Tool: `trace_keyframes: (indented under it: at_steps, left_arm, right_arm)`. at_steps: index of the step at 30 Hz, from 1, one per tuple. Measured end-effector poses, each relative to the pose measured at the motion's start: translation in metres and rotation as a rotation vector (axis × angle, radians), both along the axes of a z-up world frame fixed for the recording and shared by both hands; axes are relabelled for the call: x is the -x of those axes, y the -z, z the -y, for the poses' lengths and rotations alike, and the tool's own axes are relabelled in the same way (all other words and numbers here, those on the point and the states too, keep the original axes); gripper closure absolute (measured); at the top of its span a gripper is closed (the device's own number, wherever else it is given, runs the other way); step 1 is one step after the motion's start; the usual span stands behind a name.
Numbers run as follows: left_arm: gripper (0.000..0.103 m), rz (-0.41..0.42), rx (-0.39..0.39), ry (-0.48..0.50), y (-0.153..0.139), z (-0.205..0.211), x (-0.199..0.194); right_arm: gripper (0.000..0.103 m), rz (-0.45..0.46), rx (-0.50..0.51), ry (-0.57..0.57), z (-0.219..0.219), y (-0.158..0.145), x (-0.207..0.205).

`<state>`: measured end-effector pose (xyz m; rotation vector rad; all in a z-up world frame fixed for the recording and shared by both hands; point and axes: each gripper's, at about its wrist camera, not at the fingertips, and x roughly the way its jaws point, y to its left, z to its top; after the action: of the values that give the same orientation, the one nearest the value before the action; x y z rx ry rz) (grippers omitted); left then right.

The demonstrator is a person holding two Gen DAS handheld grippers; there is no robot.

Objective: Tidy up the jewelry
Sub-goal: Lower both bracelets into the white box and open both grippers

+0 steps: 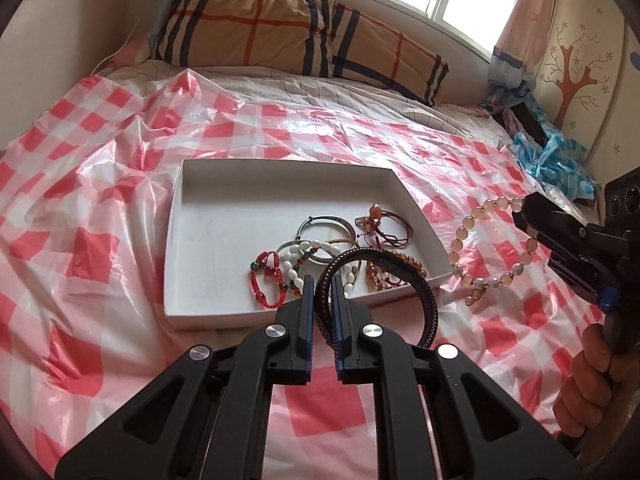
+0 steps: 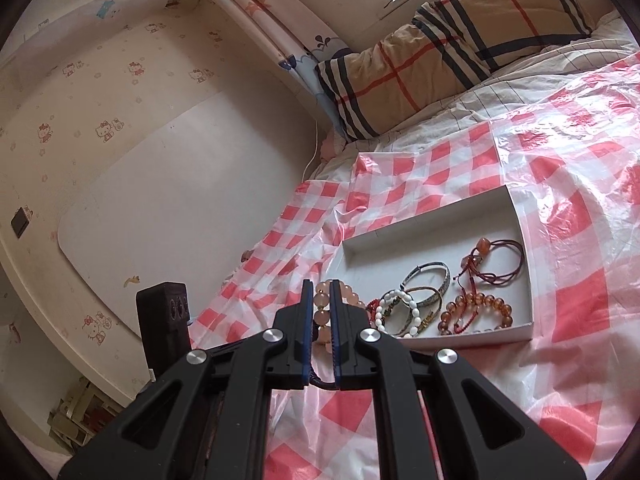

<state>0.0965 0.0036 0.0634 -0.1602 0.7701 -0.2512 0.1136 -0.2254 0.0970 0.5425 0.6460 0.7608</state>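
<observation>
The left gripper (image 1: 322, 300) is clenched on a dark brown braided leather bracelet (image 1: 424, 280), whose stiff loop arcs out toward three o'clock of the jaws and hangs over the near edge of a shallow white cardboard tray (image 1: 208, 216). The right gripper (image 2: 321, 320) is likewise clenched, on a string of pale peach translucent beads (image 2: 320, 300). In the left wrist view that same strand (image 1: 460, 240) droops in a loose loop from the right gripper's tip (image 1: 520, 212), just off the tray's corner at three o'clock and clear of the red-and-white checked plastic sheet (image 1: 100, 240) covering the bed.

Both pieces look lifted and on their way to the tray, so the step in hand appears to be the carry. The next move calls for bringing each over bare tray floor, which lies at ten o'clock of the heap, and letting go low enough that nothing bounces out.

Already inside, crowded toward the near right corner: a red woven cord bracelet (image 1: 267, 280), a white oval-bead strand (image 1: 296, 260), a silver metal bangle (image 1: 326, 226), a dark red cord with an orange stone (image 1: 384, 224) and an amber glass-bead bracelet (image 1: 400, 264). Several overlap, so snagging is a risk.
</observation>
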Motion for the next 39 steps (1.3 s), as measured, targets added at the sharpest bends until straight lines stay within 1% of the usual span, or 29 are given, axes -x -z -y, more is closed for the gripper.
trace_keyframes:
  at_steps: [9, 15, 16, 17, 18, 19, 20, 22, 24, 26, 27, 28, 29, 30, 31, 33, 34, 35, 37, 39]
  left_arm:
    - [0.096, 0.009, -0.001, -0.016, 0.004, 0.001, -0.032]
    - [0.096, 0.005, 0.005, -0.027, 0.011, 0.000, -0.044]
    - [0.095, 0.002, 0.006, -0.031, 0.013, -0.001, -0.045]
    - [0.095, -0.004, 0.004, -0.036, 0.016, -0.002, -0.047]
    - [0.095, -0.011, -0.001, -0.045, 0.020, -0.003, -0.048]
    - [0.095, -0.020, -0.008, -0.057, 0.023, -0.004, -0.049]
    - [0.095, -0.031, -0.015, -0.065, 0.027, -0.005, -0.051]
    - [0.093, -0.051, -0.032, -0.075, 0.033, -0.005, -0.052]
    - [0.092, -0.055, -0.049, -0.073, 0.035, -0.003, -0.051]
    - [0.088, -0.046, -0.069, -0.071, 0.035, -0.002, -0.048]
    - [0.083, -0.040, -0.077, -0.071, 0.034, -0.001, -0.047]
    - [0.079, -0.034, -0.084, -0.072, 0.034, 0.000, -0.046]
    - [0.078, -0.030, -0.089, -0.073, 0.033, 0.000, -0.045]
    - [0.076, -0.026, -0.095, -0.072, 0.032, 0.001, -0.045]
    - [0.076, -0.023, -0.104, -0.068, 0.032, 0.002, -0.044]
    - [0.076, -0.013, -0.135, -0.055, 0.031, 0.006, -0.041]
    - [0.076, -0.008, -0.153, -0.047, 0.031, 0.008, -0.039]
    - [0.076, -0.001, -0.170, -0.042, 0.031, 0.010, -0.035]
    - [0.076, 0.010, -0.193, -0.042, 0.029, 0.012, -0.027]
    - [0.075, 0.016, -0.208, -0.024, 0.027, 0.014, -0.020]
  right_arm:
    - [0.094, -0.021, 0.001, -0.016, -0.021, 0.008, -0.039]
    - [0.094, -0.041, -0.007, -0.026, -0.031, 0.019, -0.059]
    - [0.094, -0.044, -0.001, -0.023, -0.032, 0.021, -0.061]
    - [0.094, -0.045, 0.026, -0.007, -0.034, 0.023, -0.064]
    - [0.094, -0.047, 0.084, 0.030, -0.035, 0.027, -0.066]
    - [0.087, -0.058, 0.151, 0.075, -0.036, 0.031, -0.068]
    - [0.074, -0.082, 0.203, 0.117, -0.033, 0.038, -0.071]
    - [0.072, -0.127, 0.243, 0.178, -0.025, 0.048, -0.075]
    - [0.072, -0.143, 0.249, 0.202, -0.018, 0.051, -0.076]
    - [0.067, -0.142, 0.250, 0.212, -0.014, 0.050, -0.075]
    - [0.065, -0.141, 0.250, 0.211, -0.013, 0.050, -0.074]
    - [0.058, -0.140, 0.259, 0.211, -0.014, 0.050, -0.073]
    - [0.053, -0.139, 0.276, 0.210, -0.016, 0.050, -0.072]
    - [0.053, -0.140, 0.292, 0.202, -0.019, 0.051, -0.072]
    - [0.053, -0.141, 0.307, 0.193, -0.022, 0.052, -0.071]
    - [0.050, -0.146, 0.342, 0.174, -0.029, 0.055, -0.070]
    - [0.044, -0.151, 0.374, 0.152, -0.036, 0.057, -0.070]
    - [0.042, -0.153, 0.412, 0.121, -0.043, 0.060, -0.070]
    - [0.042, -0.137, 0.490, 0.074, -0.058, 0.064, -0.068]
    - [0.039, -0.125, 0.536, 0.037, -0.068, 0.067, -0.065]
